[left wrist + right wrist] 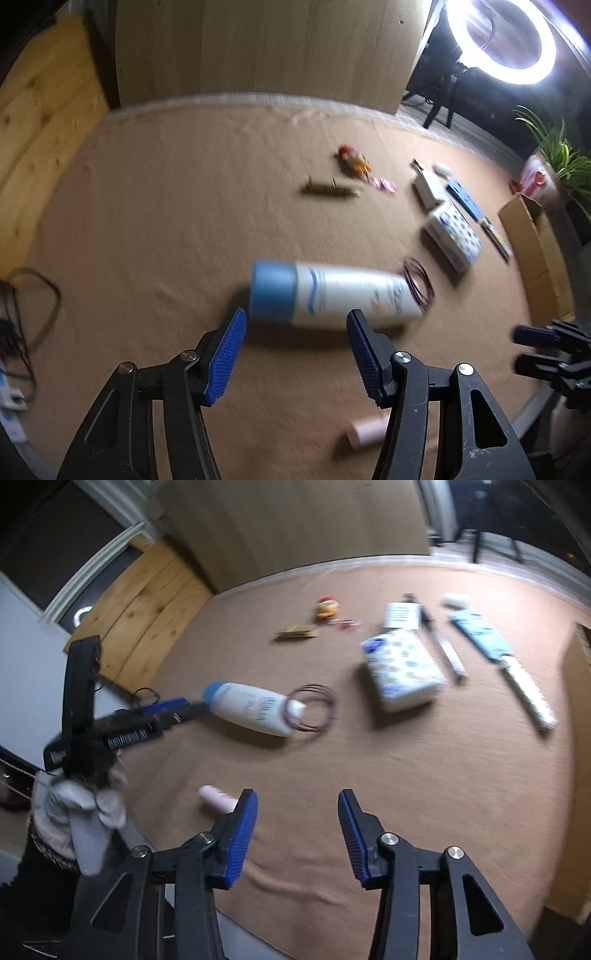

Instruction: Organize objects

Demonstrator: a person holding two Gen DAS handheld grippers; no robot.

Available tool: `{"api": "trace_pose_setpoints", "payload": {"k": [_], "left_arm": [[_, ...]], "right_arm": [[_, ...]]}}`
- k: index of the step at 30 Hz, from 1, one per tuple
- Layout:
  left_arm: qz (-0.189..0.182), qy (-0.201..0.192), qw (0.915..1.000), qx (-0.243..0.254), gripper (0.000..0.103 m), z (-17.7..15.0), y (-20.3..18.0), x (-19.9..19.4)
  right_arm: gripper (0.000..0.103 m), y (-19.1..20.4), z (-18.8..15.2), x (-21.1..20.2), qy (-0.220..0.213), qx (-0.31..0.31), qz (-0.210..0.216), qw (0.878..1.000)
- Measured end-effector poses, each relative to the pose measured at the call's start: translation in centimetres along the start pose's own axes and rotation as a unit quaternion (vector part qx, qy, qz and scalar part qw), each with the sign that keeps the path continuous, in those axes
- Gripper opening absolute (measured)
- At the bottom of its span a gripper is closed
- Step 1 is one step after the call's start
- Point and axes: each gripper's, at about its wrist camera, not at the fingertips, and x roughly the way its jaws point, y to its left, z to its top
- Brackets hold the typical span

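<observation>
Item: white bottle (332,295), lying frame centre. Left gripper (295,354) empty, jaws apart, approaching. Next: straddle the body, clamp.

matt tan cloth over the surface (155,221), mostly plastic and card on it

white bottle (351,295) smooth glossy plastic, blue cap (273,290) matt; cardboard box (535,243) plain brown; wood panel (258,48) pale and smooth; left gripper (295,354) black matt plastic, ribbed blue pads (229,358), shiny metal rivets; grey knit glove (85,812).
</observation>
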Motion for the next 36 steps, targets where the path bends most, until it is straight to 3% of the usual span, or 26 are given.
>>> {"api": "trace_pose_setpoints", "payload": {"k": [5, 9, 18, 26, 33, 36], "left_arm": [[-0.014, 0.02, 0.9997, 0.008, 0.06, -1.3, -0.4, 1.4], [-0.028, 0.022, 0.9993, 0.015, 0.06, -1.5, -1.3, 1.5], [-0.062, 0.032, 0.9916, 0.109, 0.062, -4.9, -4.5, -0.4], [-0.046, 0.051, 0.985, 0.158, 0.067, -7.2, -7.4, 1.2], [-0.031, 0.053, 0.9852, 0.16, 0.067, -7.1, -8.5, 2.7], [-0.031, 0.053, 0.9852, 0.16, 0.067, -6.9, -8.9, 3.3]], "right_arm": [[0.039, 1.2, 1.9, 2.2, 0.001, -0.017, -0.001, 1.0], [0.039, 2.0, 3.7, 4.6, 0.014, -0.055, -0.028, 0.998], [0.039, 3.1, 5.2, 7.8, 0.048, -0.133, -0.043, 0.989], [0.038, 3.4, 5.2, 10.0, 0.075, -0.163, -0.079, 0.981], [0.011, 2.2, 5.1, 9.3, 0.072, -0.148, -0.091, 0.982], [0.005, 1.4, 4.7, 8.7, 0.071, -0.137, -0.092, 0.984]]}}
